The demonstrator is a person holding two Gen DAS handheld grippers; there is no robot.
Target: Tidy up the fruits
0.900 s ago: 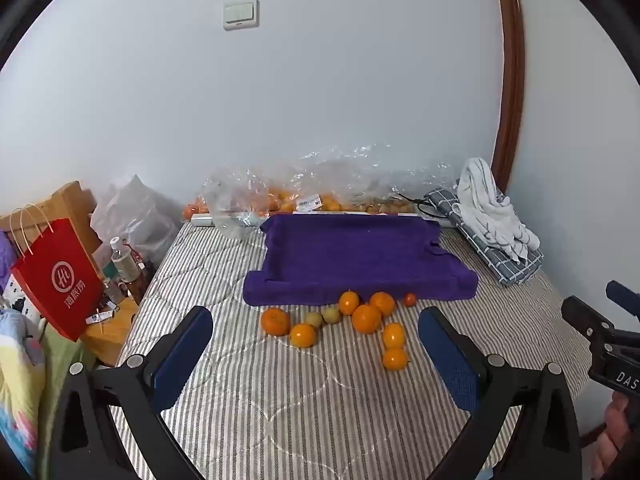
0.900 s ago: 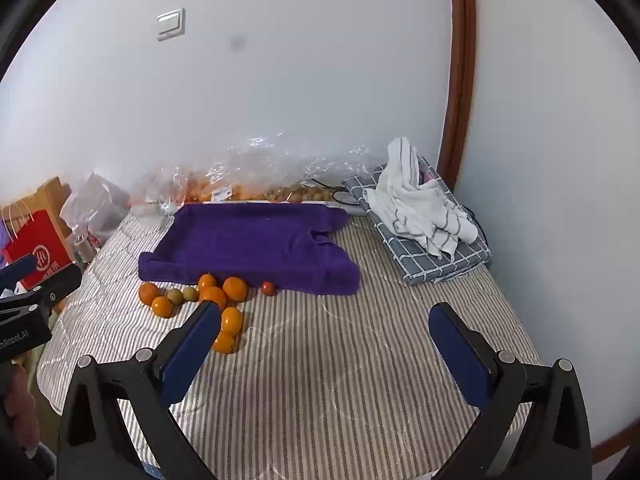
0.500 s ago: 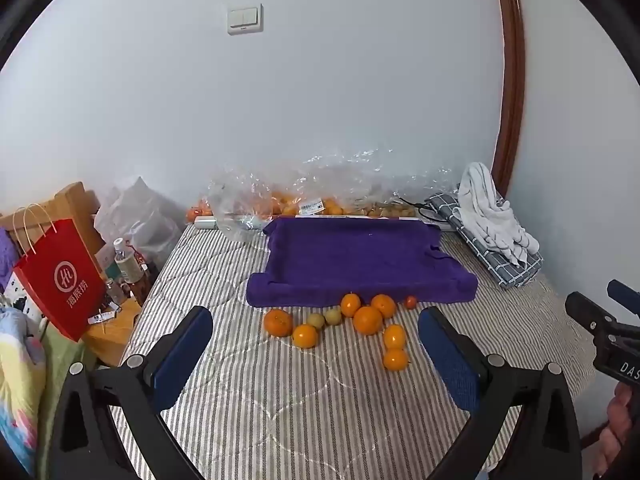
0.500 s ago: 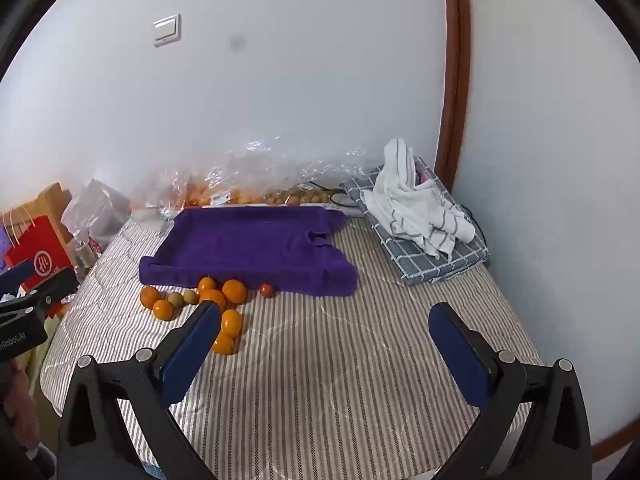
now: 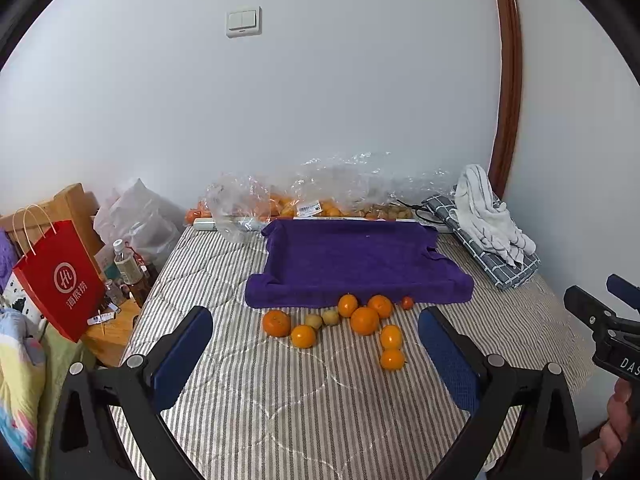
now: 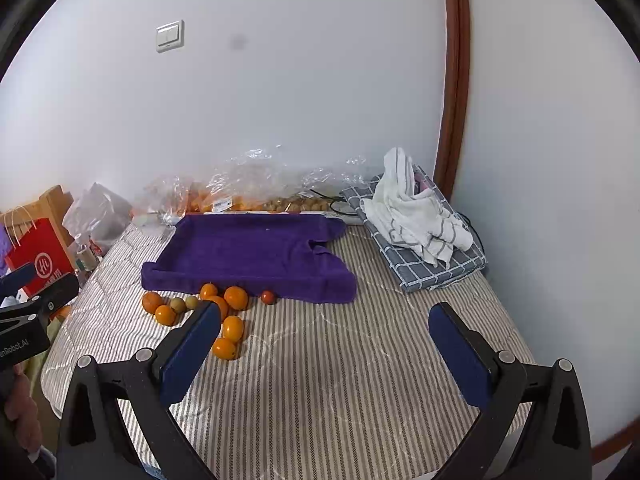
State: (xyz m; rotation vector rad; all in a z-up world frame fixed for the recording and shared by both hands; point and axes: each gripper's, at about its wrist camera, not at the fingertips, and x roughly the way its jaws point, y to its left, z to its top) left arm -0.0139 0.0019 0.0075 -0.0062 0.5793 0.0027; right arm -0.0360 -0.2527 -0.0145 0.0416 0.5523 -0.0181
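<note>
Both the left gripper (image 5: 314, 354) and right gripper (image 6: 326, 350) are hanging back over the striped bed (image 5: 320, 400) with jaws spread wide and empty, probably sizing up the oranges (image 5: 364, 321) sitting loose just in front of the purple tray (image 5: 360, 256).
</note>
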